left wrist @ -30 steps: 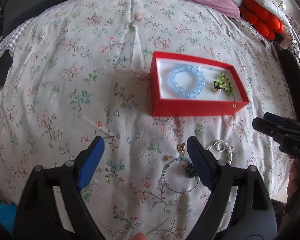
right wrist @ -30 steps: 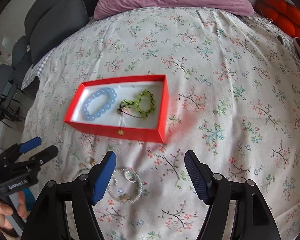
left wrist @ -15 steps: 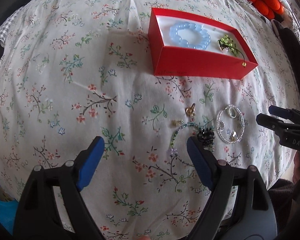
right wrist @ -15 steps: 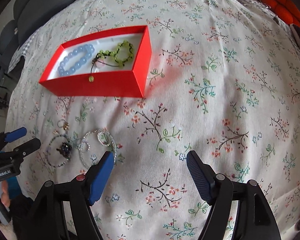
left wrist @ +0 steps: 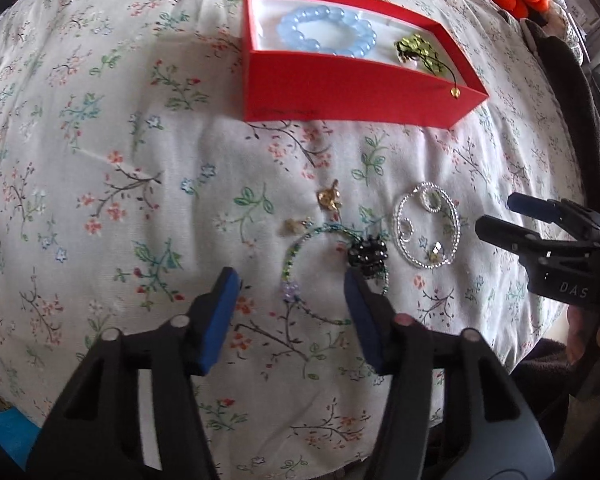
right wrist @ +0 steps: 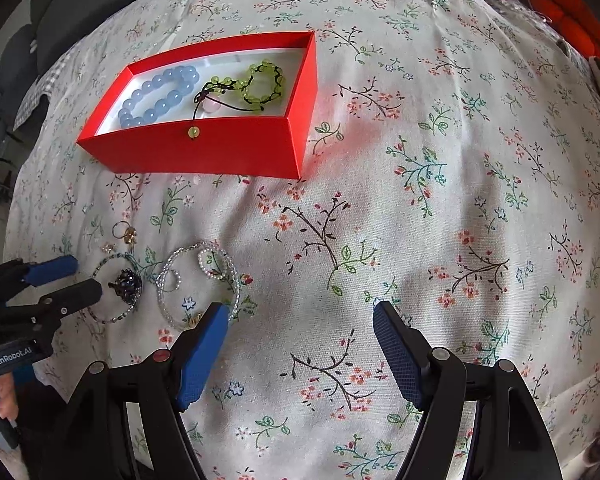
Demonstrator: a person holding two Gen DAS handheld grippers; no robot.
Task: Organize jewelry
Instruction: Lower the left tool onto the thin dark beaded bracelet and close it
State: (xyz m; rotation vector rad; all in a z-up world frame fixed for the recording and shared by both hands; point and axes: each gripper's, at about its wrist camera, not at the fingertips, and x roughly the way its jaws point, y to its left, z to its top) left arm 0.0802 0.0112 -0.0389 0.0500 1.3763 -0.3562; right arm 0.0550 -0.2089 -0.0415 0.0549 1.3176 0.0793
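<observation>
Left gripper (left wrist: 290, 280) jaws spread, beaded bracelet (left wrist: 332, 268) (dark charm at 1 o'clock) between them; right gripper (right wrist: 298, 314) jaws spread, empty.

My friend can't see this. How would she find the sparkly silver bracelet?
Start at the red box on the flowery bedspread, then come down to the loose jewelry in front of it. The silver bracelet is the rightmost piece: a clear, glittery oval loop, unlike the green beaded strand with a black cluster beside it.

Red box (right wrist: 204, 152), pale-blue bracelet (left wrist: 328, 36), floral white sheet (right wrist: 420, 220).
</observation>
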